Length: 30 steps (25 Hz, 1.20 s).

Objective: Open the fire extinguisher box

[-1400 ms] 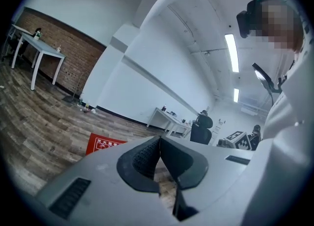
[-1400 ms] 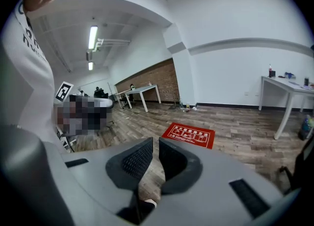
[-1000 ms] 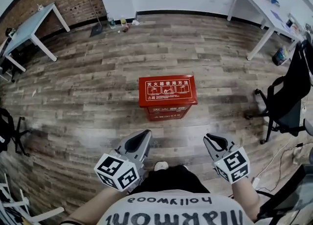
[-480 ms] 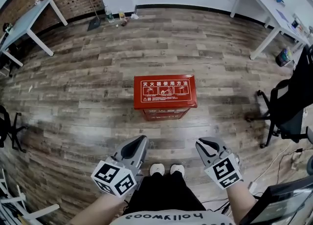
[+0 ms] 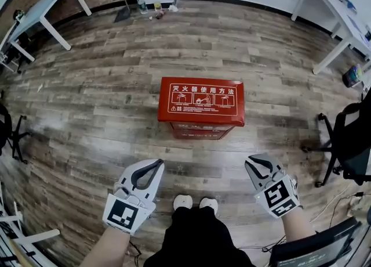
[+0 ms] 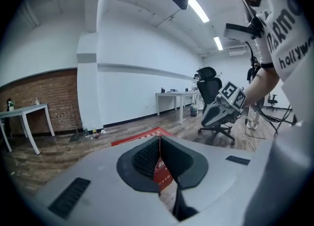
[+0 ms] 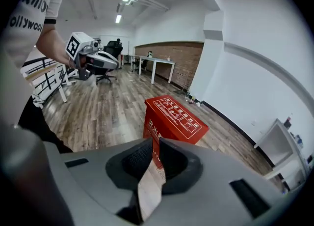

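Lowered toward box [image 5: 200, 102] since a second ago, short of it: left gripper [image 5: 153, 163] pressed together, right gripper [image 5: 255, 161] slightly spread, empty. Lid unopened.

Overhead, two low views (shared box [image 5: 200, 102])

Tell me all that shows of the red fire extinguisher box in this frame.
The red box looks like painted metal, rectangular, standing upright on the wooden floor, well clear of the walls and tables. Its flat lid is shut and carries white Chinese lettering above three framed pictograms. The front face bears more white print. Nothing but the floor touches it.
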Each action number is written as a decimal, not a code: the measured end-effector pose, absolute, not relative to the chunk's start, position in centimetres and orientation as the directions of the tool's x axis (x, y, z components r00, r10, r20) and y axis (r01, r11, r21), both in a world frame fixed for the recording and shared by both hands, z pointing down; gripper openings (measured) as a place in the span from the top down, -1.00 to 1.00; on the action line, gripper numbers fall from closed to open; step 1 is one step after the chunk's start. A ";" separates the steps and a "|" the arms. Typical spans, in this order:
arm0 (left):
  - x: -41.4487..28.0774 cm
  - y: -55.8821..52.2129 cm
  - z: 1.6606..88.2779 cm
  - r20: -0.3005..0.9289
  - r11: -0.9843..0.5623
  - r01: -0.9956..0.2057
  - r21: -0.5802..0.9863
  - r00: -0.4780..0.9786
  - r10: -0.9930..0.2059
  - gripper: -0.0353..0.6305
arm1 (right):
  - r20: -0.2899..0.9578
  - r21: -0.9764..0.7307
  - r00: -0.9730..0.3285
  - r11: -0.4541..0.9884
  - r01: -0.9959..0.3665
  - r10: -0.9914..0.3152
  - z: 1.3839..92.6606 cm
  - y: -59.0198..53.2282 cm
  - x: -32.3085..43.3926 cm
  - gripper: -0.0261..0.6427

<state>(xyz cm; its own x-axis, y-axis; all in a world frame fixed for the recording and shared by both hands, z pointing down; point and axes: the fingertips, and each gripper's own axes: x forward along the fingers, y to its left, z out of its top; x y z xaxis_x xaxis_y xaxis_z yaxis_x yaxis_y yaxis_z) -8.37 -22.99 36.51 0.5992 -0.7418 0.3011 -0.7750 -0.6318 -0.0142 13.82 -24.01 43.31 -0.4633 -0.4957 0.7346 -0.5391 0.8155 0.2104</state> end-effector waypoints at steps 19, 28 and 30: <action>-4.5 -30.1 51.3 0.090 -0.696 -0.707 -0.125 0.691 -0.717 0.81 | 0.425 0.550 -0.438 0.610 -0.571 -0.792 53.4 -32.0 12.5 0.79; -4.5 -32.7 54.4 0.072 -0.689 -0.701 -0.182 0.690 -0.721 0.60 | 0.391 0.624 -0.464 0.599 -0.501 -0.795 56.3 -34.7 11.8 0.77; -4.9 -33.0 55.0 0.083 -0.678 -0.697 -0.232 0.680 -0.728 0.60 | 0.384 0.642 -0.466 0.593 -0.485 -0.797 56.7 -35.1 11.8 0.71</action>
